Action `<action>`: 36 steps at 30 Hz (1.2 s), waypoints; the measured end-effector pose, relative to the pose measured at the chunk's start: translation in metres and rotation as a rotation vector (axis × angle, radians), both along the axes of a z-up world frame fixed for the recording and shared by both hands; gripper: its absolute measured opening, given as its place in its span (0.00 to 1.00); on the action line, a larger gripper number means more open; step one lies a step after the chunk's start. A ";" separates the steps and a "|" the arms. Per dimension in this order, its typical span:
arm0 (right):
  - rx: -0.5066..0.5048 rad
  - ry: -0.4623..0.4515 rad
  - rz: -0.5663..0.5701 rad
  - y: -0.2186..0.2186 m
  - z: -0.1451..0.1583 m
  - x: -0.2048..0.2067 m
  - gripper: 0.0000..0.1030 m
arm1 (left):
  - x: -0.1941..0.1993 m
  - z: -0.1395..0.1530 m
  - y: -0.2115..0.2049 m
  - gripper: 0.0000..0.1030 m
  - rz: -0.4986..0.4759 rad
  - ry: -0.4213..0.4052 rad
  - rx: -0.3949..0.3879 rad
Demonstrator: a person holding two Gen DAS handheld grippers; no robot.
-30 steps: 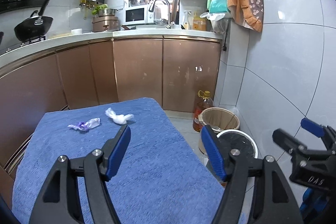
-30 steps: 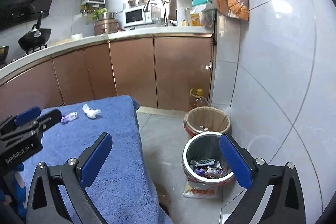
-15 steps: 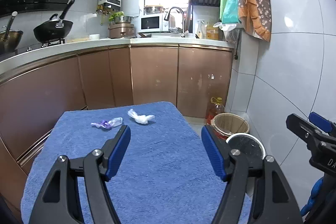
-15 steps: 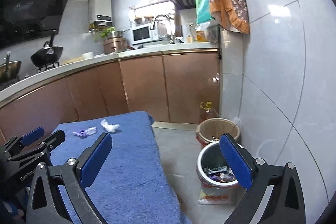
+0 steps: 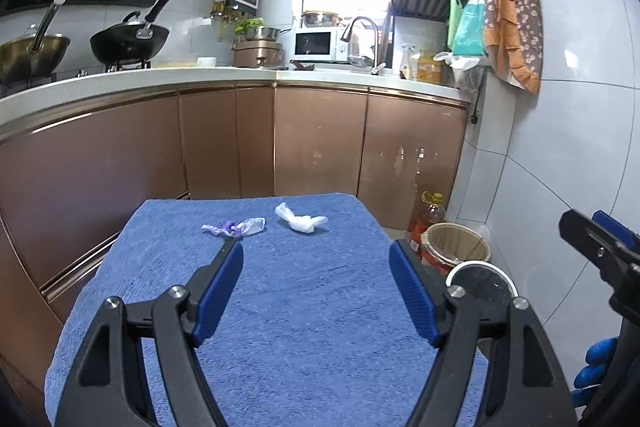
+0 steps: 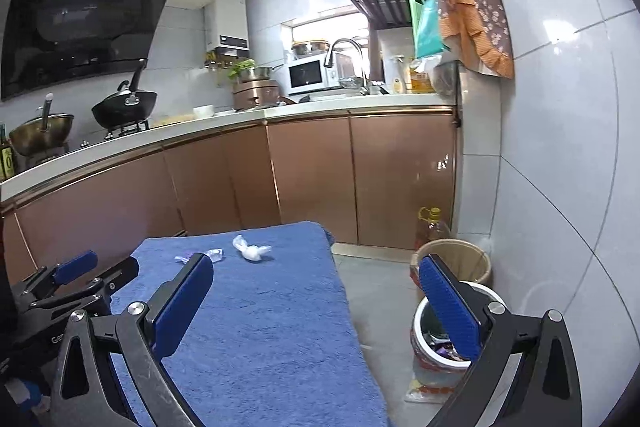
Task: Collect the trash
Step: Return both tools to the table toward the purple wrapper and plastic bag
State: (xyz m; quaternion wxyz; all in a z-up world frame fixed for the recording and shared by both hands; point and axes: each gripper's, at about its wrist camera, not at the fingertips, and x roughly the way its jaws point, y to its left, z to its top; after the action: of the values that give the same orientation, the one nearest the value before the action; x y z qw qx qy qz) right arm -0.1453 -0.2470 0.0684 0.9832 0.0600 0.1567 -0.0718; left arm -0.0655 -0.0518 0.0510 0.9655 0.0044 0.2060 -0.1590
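Note:
Two bits of trash lie near the far edge of a table draped in a blue towel (image 5: 312, 307) (image 6: 264, 327): a crumpled white wrapper (image 5: 303, 221) (image 6: 251, 251) and a purple-and-clear candy wrapper (image 5: 235, 227) (image 6: 200, 255). My left gripper (image 5: 316, 251) hovers over the towel short of both, its jaws opening with nothing between them. My right gripper (image 6: 316, 263) stands open and empty at the towel's right edge. On the floor to the right stands a white bin (image 6: 420, 327) (image 5: 480, 277) holding wrappers.
A wicker basket (image 6: 456, 259) and an oil bottle (image 6: 431, 223) stand on the floor beyond the bin, against the white tiled wall. Copper cabinets (image 5: 320, 147) with a counter run behind the table. A strip of grey floor (image 6: 376, 291) separates table and bin.
Both grippers drew back and tilted upward, so the table and trash sit farther off and more of the kitchen shows. The left jaws have spread slightly wider.

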 end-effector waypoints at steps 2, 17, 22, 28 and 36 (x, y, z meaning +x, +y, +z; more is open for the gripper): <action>-0.008 0.012 0.016 0.004 0.000 0.006 1.00 | 0.005 -0.002 0.006 0.72 0.006 0.009 -0.009; -0.034 0.155 0.161 0.048 -0.023 0.088 1.00 | 0.068 -0.024 0.057 0.72 0.091 0.066 0.024; -0.034 0.180 0.212 0.056 -0.029 0.120 1.00 | 0.099 -0.031 0.071 0.72 0.127 0.086 0.059; -0.041 0.197 0.263 0.063 -0.035 0.161 1.00 | 0.132 -0.039 0.077 0.72 0.144 0.105 0.080; -0.044 0.227 0.319 0.066 -0.051 0.210 1.00 | 0.170 -0.051 0.074 0.72 0.152 0.126 0.104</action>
State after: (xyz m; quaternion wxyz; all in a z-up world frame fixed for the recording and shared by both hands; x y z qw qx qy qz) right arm 0.0643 -0.1811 0.0176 0.9592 0.0045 0.2726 0.0751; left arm 0.1043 0.0220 0.0005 0.9584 0.0289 0.2740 -0.0743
